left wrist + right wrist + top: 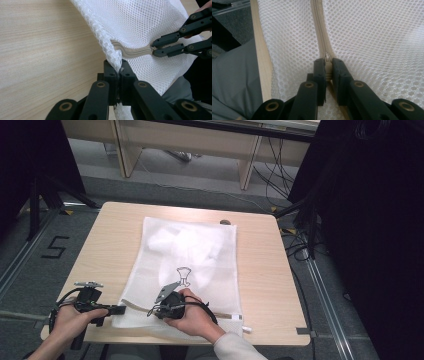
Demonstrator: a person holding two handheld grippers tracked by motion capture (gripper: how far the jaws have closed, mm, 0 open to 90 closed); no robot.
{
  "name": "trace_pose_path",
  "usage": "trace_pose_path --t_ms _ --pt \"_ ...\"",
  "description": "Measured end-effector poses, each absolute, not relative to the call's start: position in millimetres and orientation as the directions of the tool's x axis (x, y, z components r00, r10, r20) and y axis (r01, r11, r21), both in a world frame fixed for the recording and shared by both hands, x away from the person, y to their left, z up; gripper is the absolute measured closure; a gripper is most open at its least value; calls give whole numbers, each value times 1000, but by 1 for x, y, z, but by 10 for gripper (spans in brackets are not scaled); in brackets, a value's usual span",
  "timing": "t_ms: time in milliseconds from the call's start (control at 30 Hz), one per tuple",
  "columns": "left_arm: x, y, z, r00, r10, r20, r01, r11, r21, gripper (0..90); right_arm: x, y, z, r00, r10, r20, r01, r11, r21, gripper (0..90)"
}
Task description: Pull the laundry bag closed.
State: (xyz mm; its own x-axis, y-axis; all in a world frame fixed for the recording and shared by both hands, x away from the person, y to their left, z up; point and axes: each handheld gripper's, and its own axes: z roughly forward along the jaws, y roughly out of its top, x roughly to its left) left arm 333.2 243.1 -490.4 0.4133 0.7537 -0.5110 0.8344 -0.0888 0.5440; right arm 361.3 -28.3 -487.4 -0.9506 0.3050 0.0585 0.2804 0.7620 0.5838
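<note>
On the wooden surface (110,240), one white mesh laundry bag (195,255) lies flat, its long axis running from the person's edge at 6 o'clock away toward 12 o'clock in the high view. Its zippered end points at the person, and the single zipper (227,315) runs crosswise along that near edge, from 9 o'clock to 3 o'clock. A small dark drawing sits near the middle of the bag, and a paler bundle shows through the mesh toward the far end.

There are two claws, one in each hand. The left claw (121,309) sits at the bag's near left corner, about 7 o'clock on the surface; in the left gripper view its jaws are pressed together on a bunched fold of the mesh (115,61) right at the zipper's end. The right claw (150,311) lies just to the right of it along the same edge, with the right hand (192,317) wrapped around its body. In the right gripper view its jaws are closed narrowly on the zipper's slider (327,59), with the closed teeth running straight ahead toward 12 o'clock.

One grey sleeve covers the right forearm at 6 o'clock.
</note>
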Motion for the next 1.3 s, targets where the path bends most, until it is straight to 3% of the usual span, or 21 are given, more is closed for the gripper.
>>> trace_pose_path --t_ms 1300 --pt "333 243 -490 417 753 -509 832 -91 547 863 361 -38 -487 -944 324 67 303 763 571 828"
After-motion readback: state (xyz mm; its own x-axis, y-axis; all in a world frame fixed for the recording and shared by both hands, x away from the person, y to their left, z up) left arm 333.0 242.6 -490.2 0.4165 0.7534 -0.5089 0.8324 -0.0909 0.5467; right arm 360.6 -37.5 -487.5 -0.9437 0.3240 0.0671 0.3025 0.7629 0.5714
